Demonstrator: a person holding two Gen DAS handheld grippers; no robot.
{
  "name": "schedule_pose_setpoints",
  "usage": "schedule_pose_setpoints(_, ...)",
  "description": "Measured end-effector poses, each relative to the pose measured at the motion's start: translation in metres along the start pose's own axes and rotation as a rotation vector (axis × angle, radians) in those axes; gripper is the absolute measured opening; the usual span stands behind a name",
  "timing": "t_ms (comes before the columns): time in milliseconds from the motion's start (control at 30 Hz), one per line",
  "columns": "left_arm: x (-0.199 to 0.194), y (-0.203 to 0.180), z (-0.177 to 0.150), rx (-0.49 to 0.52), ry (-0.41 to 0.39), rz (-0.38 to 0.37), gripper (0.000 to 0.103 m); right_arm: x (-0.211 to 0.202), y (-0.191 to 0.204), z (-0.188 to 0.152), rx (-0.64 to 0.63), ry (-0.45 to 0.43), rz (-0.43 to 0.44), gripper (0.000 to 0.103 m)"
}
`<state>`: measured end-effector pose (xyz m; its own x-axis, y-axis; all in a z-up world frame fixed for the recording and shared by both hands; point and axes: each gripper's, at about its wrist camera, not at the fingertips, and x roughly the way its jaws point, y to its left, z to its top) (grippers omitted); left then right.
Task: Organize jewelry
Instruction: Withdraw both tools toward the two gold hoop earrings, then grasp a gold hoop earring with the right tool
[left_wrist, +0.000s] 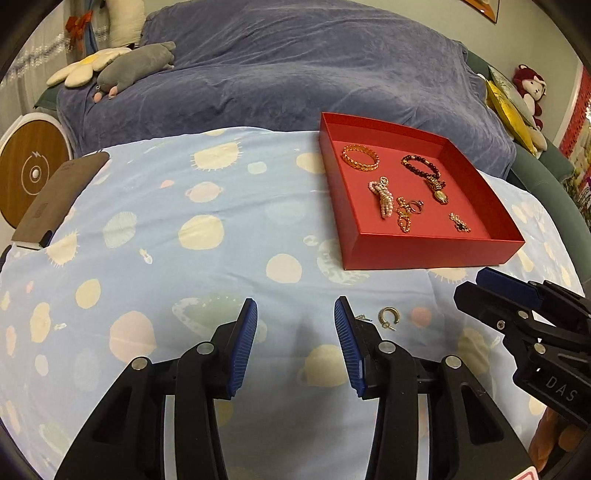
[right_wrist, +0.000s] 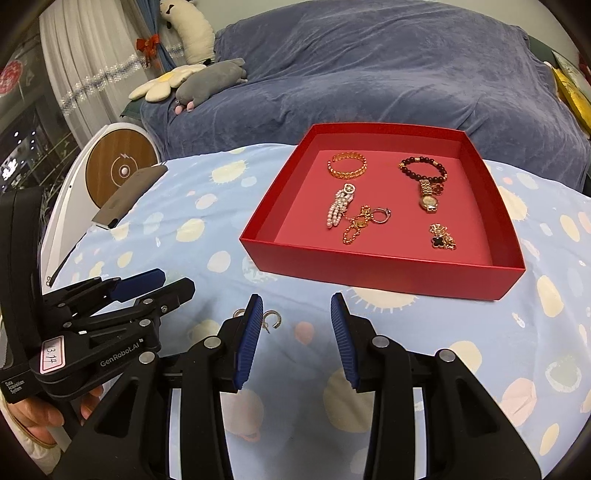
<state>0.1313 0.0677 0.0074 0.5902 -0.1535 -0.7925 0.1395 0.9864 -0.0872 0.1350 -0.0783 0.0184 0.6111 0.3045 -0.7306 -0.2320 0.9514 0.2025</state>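
A red tray (left_wrist: 406, 254) (right_wrist: 369, 275) on the blue spotted cloth holds several jewelry pieces: a gold bangle (right_wrist: 347, 166), a dark bead bracelet (right_wrist: 423, 168), a gold watch (right_wrist: 428, 197), a pearl piece (right_wrist: 340, 206), a ring (right_wrist: 380, 215) and a clover pendant (right_wrist: 442, 238). Two small hoop earrings lie on the cloth in front of the tray: one (left_wrist: 389, 317) (right_wrist: 273, 319) in the open, one (left_wrist: 359, 317) (right_wrist: 238, 314) partly hidden by a finger. My left gripper (left_wrist: 295, 314) is open and empty, just left of them. My right gripper (right_wrist: 296, 312) is open and empty, just right of them.
A dark phone-like slab (left_wrist: 55, 199) (right_wrist: 129, 195) lies at the cloth's left edge. A round wooden-faced device (right_wrist: 118, 170) stands beside the table. Behind is a bed with a blue blanket (left_wrist: 295, 74) and plush toys (left_wrist: 133, 68).
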Motion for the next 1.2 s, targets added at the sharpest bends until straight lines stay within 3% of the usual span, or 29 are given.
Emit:
schedule_pose_setpoints(633, -0.002, 0.031, -0.008, -0.045, 0.026, -0.001, 0.049, 0.050, 0.021, -0.019, -0.062, 0.114, 0.001, 0.042)
schedule_pose_setpoints(800, -0.001, 0.037, -0.009, -0.054, 0.035, -0.009, 0.049, 0.059, 0.026, -0.020, -0.099, 0.102, -0.021, 0.042)
schedule_pose_setpoints(867, -0.001, 0.036, -0.010, -0.052, 0.034, -0.014, 0.049, 0.061, 0.027, -0.019, -0.107, 0.091, -0.029, 0.040)
schedule_pose_setpoints(1067, 0.000, 0.035, -0.012, -0.046, 0.042, -0.023, 0.049, 0.061, 0.027, -0.019, -0.120, 0.086, -0.051, 0.019)
schedule_pose_setpoints(1200, 0.003, 0.031, -0.011, -0.041, 0.049, -0.025, 0.049, 0.059, 0.026, -0.019, -0.116, 0.087, -0.052, 0.016)
